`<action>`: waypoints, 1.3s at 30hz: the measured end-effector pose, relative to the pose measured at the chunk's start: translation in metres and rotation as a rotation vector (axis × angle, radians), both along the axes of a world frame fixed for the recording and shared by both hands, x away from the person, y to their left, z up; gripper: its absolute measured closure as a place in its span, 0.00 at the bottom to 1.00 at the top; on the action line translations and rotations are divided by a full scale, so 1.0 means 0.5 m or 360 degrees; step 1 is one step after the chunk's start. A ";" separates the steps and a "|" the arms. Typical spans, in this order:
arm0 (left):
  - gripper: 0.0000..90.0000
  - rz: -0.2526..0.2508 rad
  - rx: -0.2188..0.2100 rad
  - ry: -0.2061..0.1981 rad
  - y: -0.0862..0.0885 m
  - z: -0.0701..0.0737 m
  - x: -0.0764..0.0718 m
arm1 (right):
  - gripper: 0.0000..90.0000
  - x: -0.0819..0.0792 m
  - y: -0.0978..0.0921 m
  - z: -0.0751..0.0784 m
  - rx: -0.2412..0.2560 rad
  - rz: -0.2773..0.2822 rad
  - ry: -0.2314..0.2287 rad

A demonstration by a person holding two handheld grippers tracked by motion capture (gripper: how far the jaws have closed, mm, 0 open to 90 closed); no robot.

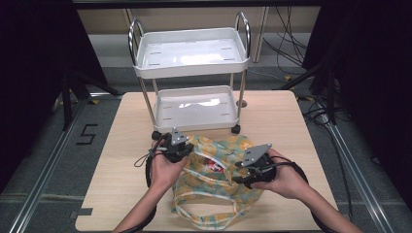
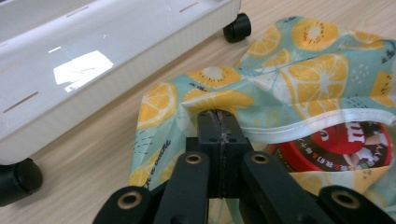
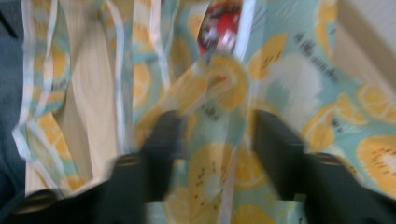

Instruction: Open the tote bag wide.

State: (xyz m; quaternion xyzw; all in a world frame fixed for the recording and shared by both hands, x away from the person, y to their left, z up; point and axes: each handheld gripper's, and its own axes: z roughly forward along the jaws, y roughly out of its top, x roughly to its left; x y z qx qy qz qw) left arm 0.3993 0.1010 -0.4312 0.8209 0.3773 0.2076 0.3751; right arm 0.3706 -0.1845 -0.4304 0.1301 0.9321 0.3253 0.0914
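Two tongs point(image 2: 218, 122) point(image 3: 215, 140), soft crumpled citrus-print bag point(image 1: 214, 179)

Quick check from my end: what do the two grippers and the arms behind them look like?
Both grippers are black, each topped by a grey three-cornered plate: left gripper, right gripper. In the left gripper view, the black jaws hang on flat links with brass-coloured rivets. A thin black cable loops from each toward the wrists. The forearms are bare, with no sleeves in sight.
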 end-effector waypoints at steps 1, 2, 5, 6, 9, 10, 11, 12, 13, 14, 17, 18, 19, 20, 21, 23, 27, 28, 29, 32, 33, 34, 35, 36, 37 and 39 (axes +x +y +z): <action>1.00 0.0011 -0.0001 0.0011 -0.001 -0.001 0.000 | 0.70 0.002 0.002 -0.005 -0.0013 0.0009 0.0005; 1.00 0.0014 -0.0003 0.0009 -0.002 -0.002 0.000 | 0.79 0.004 0.003 -0.007 -0.0033 0.0005 0.0008; 1.00 -0.0004 0.0015 0.0015 -0.002 -0.006 0.001 | 0.98 0.013 0.000 -0.007 -0.0046 0.0003 0.0047; 1.00 0.0011 -0.0036 0.0015 -0.006 -0.011 0.002 | 1.00 0.015 0.000 -0.005 -0.0034 -0.0007 0.0070; 1.00 -0.0012 0.0008 0.0024 -0.003 -0.010 0.001 | 1.00 0.021 -0.002 0.007 0.0061 -0.0041 0.0073; 1.00 -0.0006 -0.0024 0.0015 -0.005 -0.012 0.000 | 1.00 0.023 -0.003 0.013 0.0098 -0.0081 0.0091; 1.00 -0.0010 -0.0039 0.0020 -0.006 -0.013 -0.001 | 1.00 0.027 -0.005 0.019 0.0115 -0.0096 0.0092; 1.00 -0.0024 -0.0032 0.0023 -0.005 -0.011 -0.003 | 1.00 0.032 -0.006 0.023 0.0154 -0.0127 0.0081; 0.99 -0.0037 -0.0045 0.0021 -0.006 -0.011 -0.005 | 1.00 0.036 -0.007 0.027 0.0200 -0.0166 0.0071; 0.97 -0.0049 -0.0057 0.0018 -0.007 -0.009 -0.007 | 1.00 0.039 -0.007 0.031 0.0235 -0.0190 0.0085; 0.85 -0.0068 -0.0068 -0.0020 -0.006 0.000 -0.018 | 1.00 0.055 -0.013 0.043 0.0285 -0.0280 0.0051; 0.80 -0.0086 -0.0082 -0.0017 -0.007 0.002 -0.023 | 1.00 0.058 -0.013 0.045 0.0295 -0.0290 0.0055; 0.74 -0.0122 -0.0072 -0.0020 -0.007 0.004 -0.028 | 1.00 0.061 -0.013 0.047 0.0293 -0.0315 0.0051; 0.67 -0.0157 -0.0062 -0.0027 -0.006 0.006 -0.035 | 1.00 0.063 -0.014 0.050 0.0282 -0.0326 0.0068; 0.63 -0.0186 -0.0041 -0.0044 -0.005 0.011 -0.044 | 1.00 0.066 -0.013 0.050 0.0291 -0.0341 0.0060; 0.56 -0.0237 -0.0021 -0.0078 -0.002 0.020 -0.060 | 1.00 0.068 -0.009 0.051 0.0298 -0.0376 0.0099; 0.48 -0.0316 0.0035 -0.0176 0.007 0.046 -0.085 | 1.00 0.075 -0.005 0.050 0.0292 -0.0406 0.0086; 0.47 -0.0324 0.0056 -0.0197 0.009 0.054 -0.092 | 1.00 0.076 -0.004 0.050 0.0293 -0.0415 0.0090; 0.46 -0.0344 0.0054 -0.0226 0.009 0.060 -0.099 | 1.00 0.077 -0.004 0.050 0.0301 -0.0415 0.0084; 0.45 -0.0426 0.0030 -0.0229 -0.002 0.066 -0.121 | 1.00 0.078 -0.002 0.052 0.0308 -0.0434 0.0073; 0.45 -0.0475 0.0047 -0.0228 -0.009 0.064 -0.128 | 1.00 0.078 -0.002 0.055 0.0297 -0.0432 0.0084; 0.45 -0.0538 0.0074 -0.0215 -0.017 0.059 -0.132 | 1.00 0.077 0.002 0.053 0.0334 -0.0449 0.0073; 0.45 -0.0579 0.0076 -0.0191 -0.025 0.051 -0.137 | 1.00 0.080 -0.002 0.058 0.0300 -0.0433 0.0077; 0.45 -0.0622 0.0096 -0.0155 -0.033 0.042 -0.140 | 1.00 0.076 0.001 0.057 0.0326 -0.0472 0.0100; 0.44 -0.0662 0.0134 -0.0130 -0.039 0.033 -0.144 | 1.00 0.078 -0.001 0.059 0.0315 -0.0453 0.0097; 0.42 -0.0731 0.0203 -0.0083 -0.046 0.015 -0.147 | 1.00 0.078 -0.001 0.060 0.0322 -0.0475 0.0098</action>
